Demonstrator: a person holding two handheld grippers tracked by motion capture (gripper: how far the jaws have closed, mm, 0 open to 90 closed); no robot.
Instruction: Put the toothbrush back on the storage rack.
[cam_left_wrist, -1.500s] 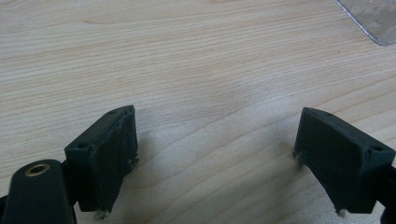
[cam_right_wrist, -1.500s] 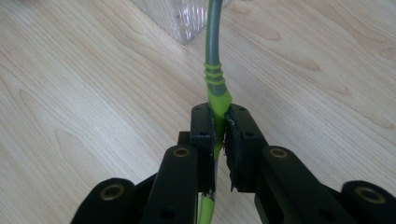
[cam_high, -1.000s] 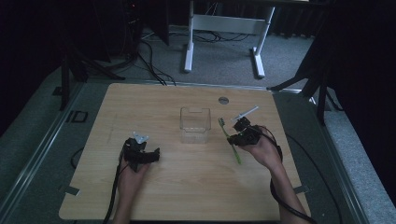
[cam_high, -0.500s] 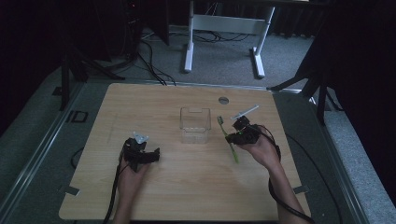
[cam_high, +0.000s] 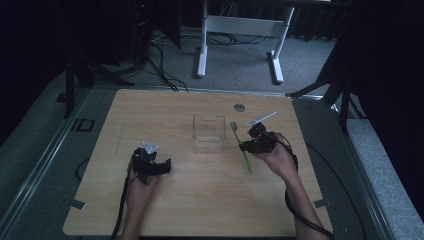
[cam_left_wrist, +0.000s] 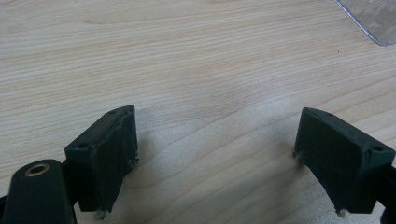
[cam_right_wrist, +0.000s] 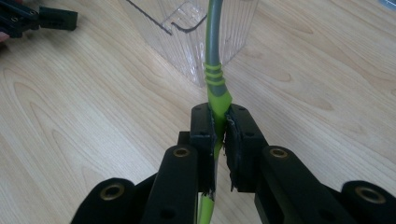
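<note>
On a pale wooden tabletop (cam_high: 200, 200), toward its left side, the left gripper (cam_high: 161, 167) rests low over the boards with its black jaws spread wide and nothing between them; the left gripper view shows bare wood grain in the gap; at the centre stands a clear, square plastic container (cam_high: 208, 133), upright; just to its right the right gripper (cam_right_wrist: 220, 122) is clamped on the handle of a green-and-grey toothbrush (cam_high: 241, 147), whose bristled head points away from the person, close beside the container's wall, its tail slanting back toward the near edge.
</note>
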